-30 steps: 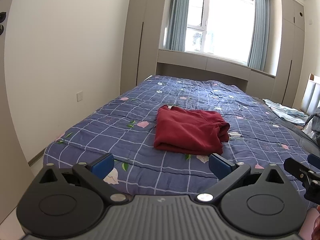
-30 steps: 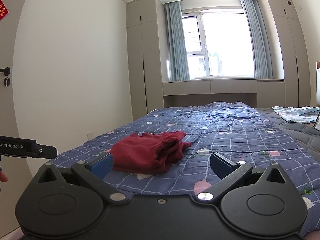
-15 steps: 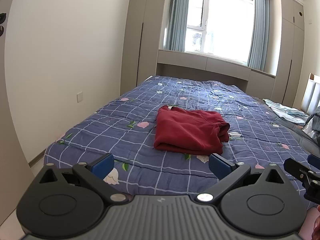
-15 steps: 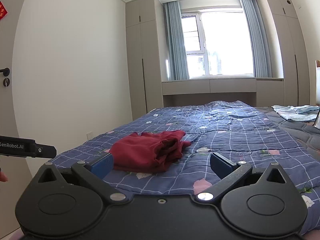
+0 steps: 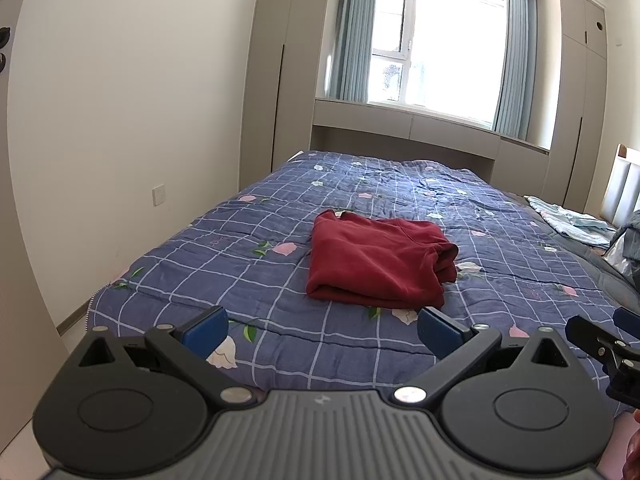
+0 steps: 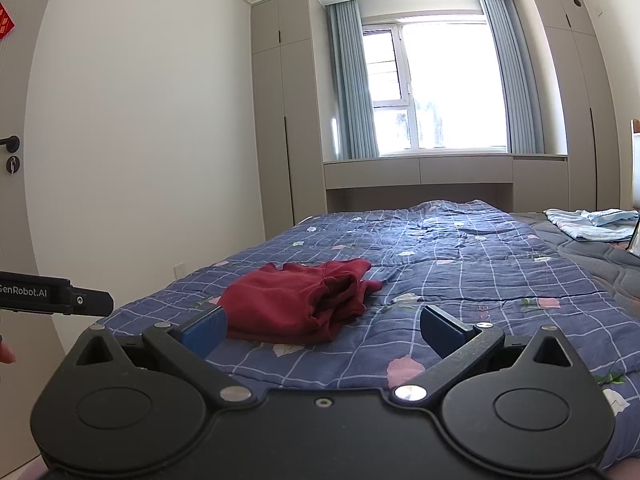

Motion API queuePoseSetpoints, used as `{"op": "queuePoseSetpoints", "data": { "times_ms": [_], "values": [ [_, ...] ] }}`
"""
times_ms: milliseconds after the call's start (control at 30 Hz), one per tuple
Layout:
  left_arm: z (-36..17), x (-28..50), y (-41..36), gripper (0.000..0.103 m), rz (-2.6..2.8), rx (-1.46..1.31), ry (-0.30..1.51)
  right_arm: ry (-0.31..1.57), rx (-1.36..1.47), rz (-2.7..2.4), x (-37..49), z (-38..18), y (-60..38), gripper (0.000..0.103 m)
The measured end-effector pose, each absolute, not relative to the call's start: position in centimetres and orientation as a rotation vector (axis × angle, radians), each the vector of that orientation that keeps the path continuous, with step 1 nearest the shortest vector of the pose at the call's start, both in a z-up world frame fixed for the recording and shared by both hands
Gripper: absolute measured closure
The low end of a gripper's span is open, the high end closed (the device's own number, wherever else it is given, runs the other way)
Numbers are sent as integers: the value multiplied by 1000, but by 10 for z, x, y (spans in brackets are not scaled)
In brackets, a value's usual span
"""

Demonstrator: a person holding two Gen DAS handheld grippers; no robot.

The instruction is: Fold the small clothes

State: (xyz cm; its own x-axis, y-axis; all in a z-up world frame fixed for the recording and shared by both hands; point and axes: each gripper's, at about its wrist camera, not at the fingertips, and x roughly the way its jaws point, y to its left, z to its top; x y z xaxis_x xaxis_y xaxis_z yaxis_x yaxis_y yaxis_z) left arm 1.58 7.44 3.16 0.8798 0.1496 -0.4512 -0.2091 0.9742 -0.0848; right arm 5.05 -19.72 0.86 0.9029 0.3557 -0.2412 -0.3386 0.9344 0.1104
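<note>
We hold both tongs wide and empty, the left tongs (image 5: 320, 330) squarely facing the folded red shirt (image 5: 378, 262) ahead on the bed (image 5: 200, 256), the right tongs (image 6: 322, 330) seeing it ahead-left.

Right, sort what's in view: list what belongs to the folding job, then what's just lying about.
Part of the job:
- red garment, folded on the quilt
- left gripper, open, empty
- right gripper, open, empty

Just lying about:
- light blue cloth at the bed's far right
- blue checked quilt
- curtains
</note>
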Motion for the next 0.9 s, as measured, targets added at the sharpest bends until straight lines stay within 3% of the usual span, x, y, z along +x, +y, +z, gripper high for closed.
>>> {"op": "queuePoseSetpoints", "data": {
  "times_ms": [900],
  "values": [
    [33,16,78,0,220,-126,469,263,67,359,51,8,-197,1]
  ]
}}
